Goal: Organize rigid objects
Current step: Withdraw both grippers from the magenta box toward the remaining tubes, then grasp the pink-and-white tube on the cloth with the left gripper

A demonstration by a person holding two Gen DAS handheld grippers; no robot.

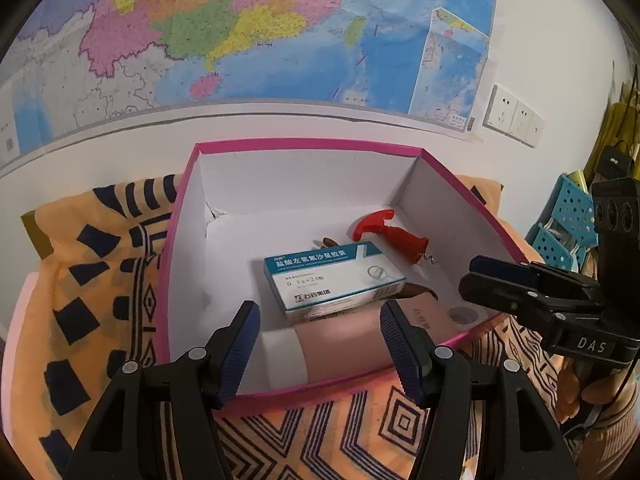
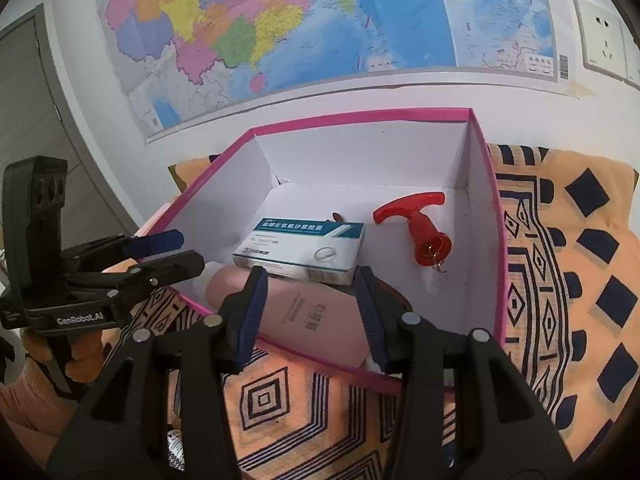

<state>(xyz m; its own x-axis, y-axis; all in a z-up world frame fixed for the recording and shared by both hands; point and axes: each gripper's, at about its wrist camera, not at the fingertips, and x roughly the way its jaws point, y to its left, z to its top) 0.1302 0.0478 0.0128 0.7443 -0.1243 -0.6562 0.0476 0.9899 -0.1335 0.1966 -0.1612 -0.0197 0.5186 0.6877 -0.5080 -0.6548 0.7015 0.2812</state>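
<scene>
A pink box (image 1: 304, 144) (image 2: 360, 114) with a white inside stands open on a patterned cloth. In it lie a white and teal medicine carton (image 1: 332, 276) (image 2: 300, 248), a red corkscrew (image 1: 396, 236) (image 2: 424, 228) and a pink tube (image 1: 340, 344) (image 2: 308, 312) with a white cap along the near wall. My left gripper (image 1: 320, 332) (image 2: 188, 248) hovers open over the near rim, above the tube. From the right corner my right gripper (image 2: 312, 304) (image 1: 472, 276) reaches in, open. The tube runs behind its fingers, unpressed. Something brown peeks from under the carton.
The orange cloth with dark shapes (image 1: 100, 280) (image 2: 560, 280) covers the surface around the box. A map (image 1: 240, 32) and wall sockets (image 1: 512, 116) hang behind. Blue perforated baskets (image 1: 568, 220) stand at the right. A grey door (image 2: 24, 120) is at the left.
</scene>
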